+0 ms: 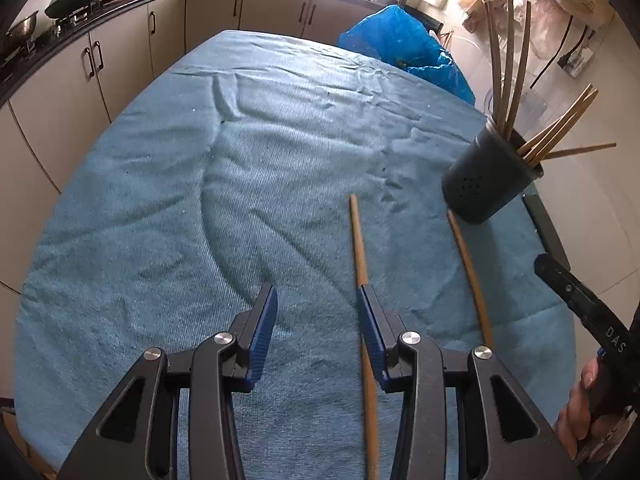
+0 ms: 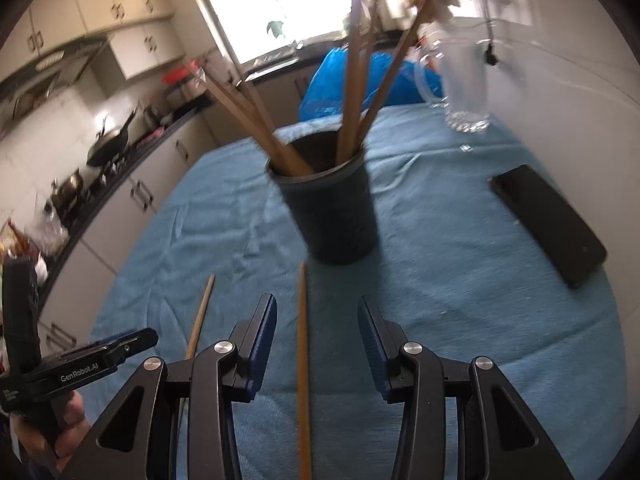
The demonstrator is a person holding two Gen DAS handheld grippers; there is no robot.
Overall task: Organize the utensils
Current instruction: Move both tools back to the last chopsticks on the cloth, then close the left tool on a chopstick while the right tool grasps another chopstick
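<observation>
Two loose chopsticks lie on the blue-clothed table: the left gripper (image 1: 317, 304) hangs released beside one chopstick (image 1: 357, 236), while the right gripper (image 2: 317, 316) straddles the other chopstick (image 2: 303, 320), jaws parted, nothing grasped. Ahead, the dark utensil holder (image 2: 334, 216) awaits them near the table's right edge, a phone (image 2: 548, 220) and glass mug (image 2: 460, 80) beyond.

In the left wrist view, the nearer chopstick (image 1: 362, 256) ran behind the right-side pad (image 1: 370, 332) and off the bottom edge. The holder's (image 2: 330, 216) chopstick tops were smeared by blur and glare in the right wrist view; its base interior stayed hidden.
</observation>
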